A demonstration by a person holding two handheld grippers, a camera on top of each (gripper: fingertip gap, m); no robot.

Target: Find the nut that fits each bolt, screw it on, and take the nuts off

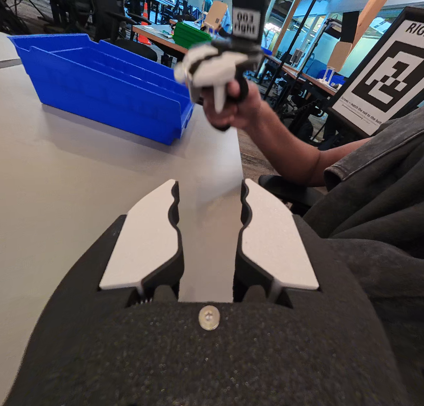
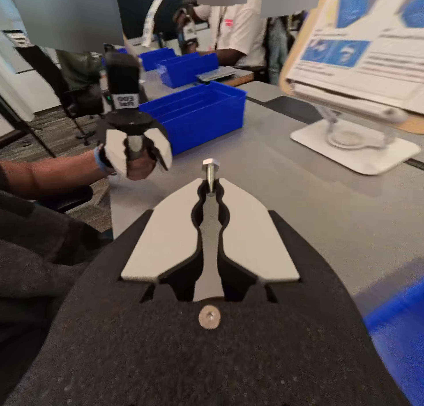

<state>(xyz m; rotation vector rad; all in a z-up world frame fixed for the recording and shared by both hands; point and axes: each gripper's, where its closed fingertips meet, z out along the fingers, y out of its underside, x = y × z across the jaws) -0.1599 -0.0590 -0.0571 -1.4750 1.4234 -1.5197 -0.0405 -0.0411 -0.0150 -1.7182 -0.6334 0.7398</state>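
In the right wrist view my right gripper (image 2: pixel 210 182) is shut on the threaded shank of a silver hex bolt (image 2: pixel 210 175). The bolt sticks out past the fingertips with its head away from the gripper, above the grey table (image 2: pixel 298 222). My left gripper (image 1: pixel 210 186) is open and empty, low over the table (image 1: pixel 68 188) near its edge. It also shows in the right wrist view (image 2: pixel 144 163), open, to the left of the bolt. The right gripper (image 1: pixel 190 73) shows blurred in the left wrist view, held up beside the blue bin. No nut is in view.
A long blue bin (image 1: pixel 103 89) with dividers stands on the table; it also shows in the right wrist view (image 2: pixel 195 117). A white stand (image 2: pixel 353 149) with an instruction sheet is at the right. Another blue bin (image 2: pixel 399 340) is at the lower right. People work at far tables. One gripper's finger ends stand about 12 cm off the other's.
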